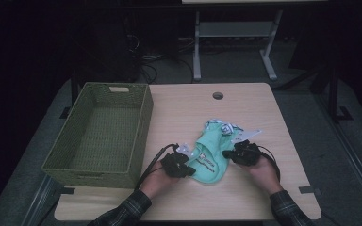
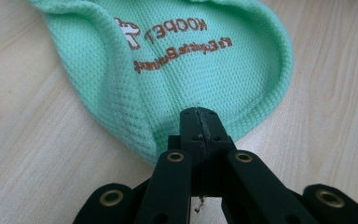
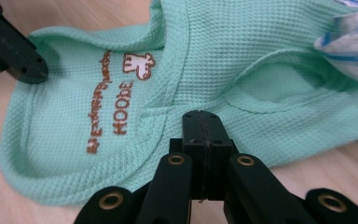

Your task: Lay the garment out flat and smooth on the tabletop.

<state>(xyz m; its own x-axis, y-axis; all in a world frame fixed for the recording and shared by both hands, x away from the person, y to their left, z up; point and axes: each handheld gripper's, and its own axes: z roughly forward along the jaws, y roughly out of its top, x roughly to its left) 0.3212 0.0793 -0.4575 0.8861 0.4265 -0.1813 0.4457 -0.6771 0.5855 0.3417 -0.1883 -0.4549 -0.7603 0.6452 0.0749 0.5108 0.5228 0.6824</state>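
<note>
A small mint-green garment [image 1: 211, 151] with brown embroidered lettering lies crumpled on the wooden table [image 1: 254, 113]. My left gripper [image 1: 189, 170] is shut on the garment's near left hem; in the left gripper view the jaws [image 2: 199, 119] pinch the folded edge of the green fabric [image 2: 205, 65]. At the garment's right side, my right gripper [image 1: 226, 154] is shut on the fabric edge [image 3: 202, 122]. The right gripper view shows the green cloth [image 3: 205, 56] spread ahead, with the left gripper's black jaw tip [image 3: 15, 52] at its far corner.
A green woven basket [image 1: 144, 123] stands on the left part of the table, nothing visible inside. A white and blue patterned cloth piece [image 1: 226, 126] pokes out at the garment's far end. A cable hole [image 1: 218, 95] sits near the far edge. Desk legs stand beyond.
</note>
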